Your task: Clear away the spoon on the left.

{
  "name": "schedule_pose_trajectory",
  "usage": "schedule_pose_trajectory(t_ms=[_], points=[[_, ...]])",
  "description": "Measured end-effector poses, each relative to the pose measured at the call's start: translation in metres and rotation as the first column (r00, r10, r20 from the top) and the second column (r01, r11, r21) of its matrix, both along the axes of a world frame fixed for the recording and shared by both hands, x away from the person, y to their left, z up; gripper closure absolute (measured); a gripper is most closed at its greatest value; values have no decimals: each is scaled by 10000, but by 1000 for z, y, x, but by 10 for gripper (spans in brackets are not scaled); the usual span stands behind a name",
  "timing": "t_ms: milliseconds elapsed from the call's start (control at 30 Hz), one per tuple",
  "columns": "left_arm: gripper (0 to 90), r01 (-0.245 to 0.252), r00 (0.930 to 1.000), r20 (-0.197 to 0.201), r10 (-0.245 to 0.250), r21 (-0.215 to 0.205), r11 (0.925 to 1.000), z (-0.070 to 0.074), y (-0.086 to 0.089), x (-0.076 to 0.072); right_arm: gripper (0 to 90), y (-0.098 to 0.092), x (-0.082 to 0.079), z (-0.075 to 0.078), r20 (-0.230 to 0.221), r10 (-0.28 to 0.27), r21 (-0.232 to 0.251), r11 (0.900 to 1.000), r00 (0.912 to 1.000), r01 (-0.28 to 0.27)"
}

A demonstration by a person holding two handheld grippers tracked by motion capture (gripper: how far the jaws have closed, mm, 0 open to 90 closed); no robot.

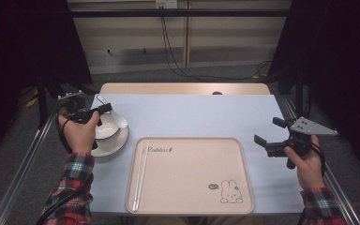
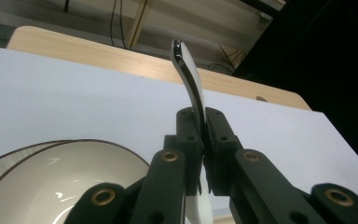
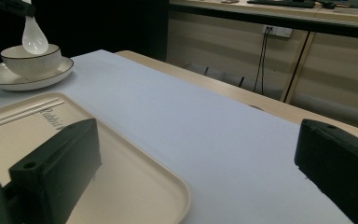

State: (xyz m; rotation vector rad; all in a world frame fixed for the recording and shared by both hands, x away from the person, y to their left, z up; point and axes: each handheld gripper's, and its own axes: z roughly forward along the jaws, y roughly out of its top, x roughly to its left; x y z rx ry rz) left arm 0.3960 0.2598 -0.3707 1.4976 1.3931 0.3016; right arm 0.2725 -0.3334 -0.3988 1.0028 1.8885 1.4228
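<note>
Beige rounded plastic tray (image 1: 192, 197) nearest. Left gripper (image 1: 104, 110) clamped on white ceramic spoon (image 2: 189, 79), above white dark-rimmed bowl (image 3: 30, 59) on saucer (image 3: 9, 80). Right gripper (image 1: 267, 132) jaws apart, nothing between.

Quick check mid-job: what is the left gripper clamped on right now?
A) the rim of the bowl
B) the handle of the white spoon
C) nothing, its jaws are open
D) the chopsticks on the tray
B: the left gripper has its jaws shut on the handle of the white spoon, whose scoop hangs over the bowl.
</note>
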Motion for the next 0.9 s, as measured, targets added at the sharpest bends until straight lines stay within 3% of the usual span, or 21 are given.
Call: schedule_pose_trajectory(t_ms=[33, 467, 767, 900], points=[[861, 188, 9998, -60, -187, 139, 9997, 1, -1, 0, 0, 0, 0, 0, 9, 21, 4, 10000, 10000, -21], [862, 1157, 9931, -206, -1158, -60, 9933, 3, -26, -4, 0, 1, 0, 0, 16, 67, -23, 10000, 10000, -67], [861, 1856, 9823, -252, -1857, -46, 9826, 5, -44, -7, 0, 0, 0, 0, -12, 38, 18, 10000, 10000, -38], [862, 2279, 9725, -505, -2274, 43, 9737, 0, -52, -8, 0, 0, 0, 0, 28, 53, -5, 10000, 10000, -53]])
